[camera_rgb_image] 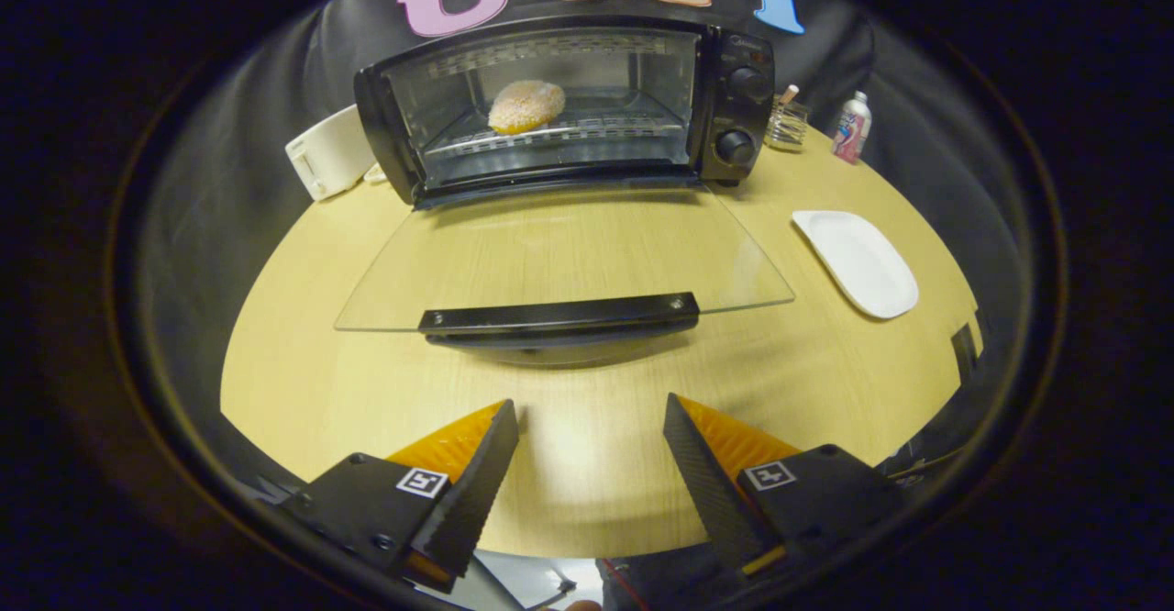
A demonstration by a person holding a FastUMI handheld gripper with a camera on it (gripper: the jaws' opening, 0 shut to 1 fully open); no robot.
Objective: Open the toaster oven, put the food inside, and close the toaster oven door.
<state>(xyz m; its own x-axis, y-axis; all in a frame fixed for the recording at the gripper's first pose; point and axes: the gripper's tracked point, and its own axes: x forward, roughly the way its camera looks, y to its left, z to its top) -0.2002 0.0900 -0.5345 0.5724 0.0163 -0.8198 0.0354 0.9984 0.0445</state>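
One round wooden tabletop (367, 382) fills the middle of the frame. One black toaster oven (569, 106) stands at its far side, upper centre, its long axis running left to right and its mouth facing the gripper. Its one glass door (564, 258) is fully lowered, lying flat toward the fingers, with the black handle bar (559, 315) at the near edge. One piece of round, browned food (526, 105) sits on the wire rack inside, left of centre. Two knobs (736, 145) are on the oven's right panel. One white plate (858, 262) lies at right, bare. One white box (330, 152) stands left of the oven. One glass jar (787, 123) and one small bottle (851, 127) stand at upper right. The gripper (592, 423) is held level, low in the frame; both fingers (481, 473) are spread apart with nothing between them, just short of the handle.
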